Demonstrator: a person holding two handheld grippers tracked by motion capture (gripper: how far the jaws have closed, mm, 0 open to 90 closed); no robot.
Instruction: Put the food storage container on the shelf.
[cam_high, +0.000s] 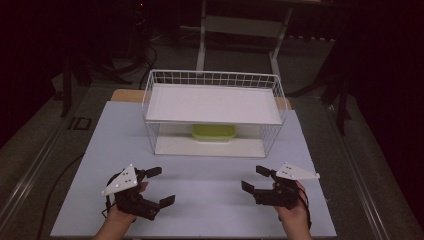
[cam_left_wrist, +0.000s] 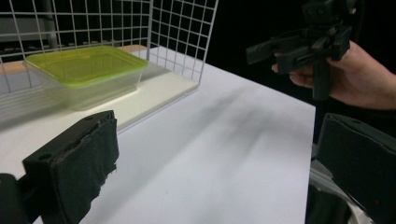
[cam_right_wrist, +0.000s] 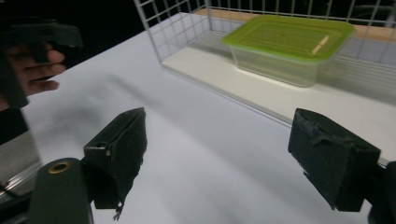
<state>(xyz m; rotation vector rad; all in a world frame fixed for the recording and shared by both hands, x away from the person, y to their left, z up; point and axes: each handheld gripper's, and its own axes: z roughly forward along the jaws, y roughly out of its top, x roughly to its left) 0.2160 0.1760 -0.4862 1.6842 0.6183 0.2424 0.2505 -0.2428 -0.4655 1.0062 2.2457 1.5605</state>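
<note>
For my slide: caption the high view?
Two open grippers face a white wire rack sheltering a green-lidded clear plastic box.

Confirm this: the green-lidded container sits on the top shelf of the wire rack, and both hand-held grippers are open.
Not quite. The green-lidded container sits on the bottom shelf of the wire rack, under the top shelf, as the high view shows. The left hand-held gripper and right hand-held gripper are indeed open.

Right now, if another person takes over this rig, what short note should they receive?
Left hand-held gripper: open, holds nothing, above the table near its front left.
Right hand-held gripper: open, holds nothing, near the front right.
Container with green lid: closed, on the lower shelf of the white wire rack, under the upper shelf.
Done: nothing is grasped yet.
Left: probably to reach in from the open front and take the container.
</note>
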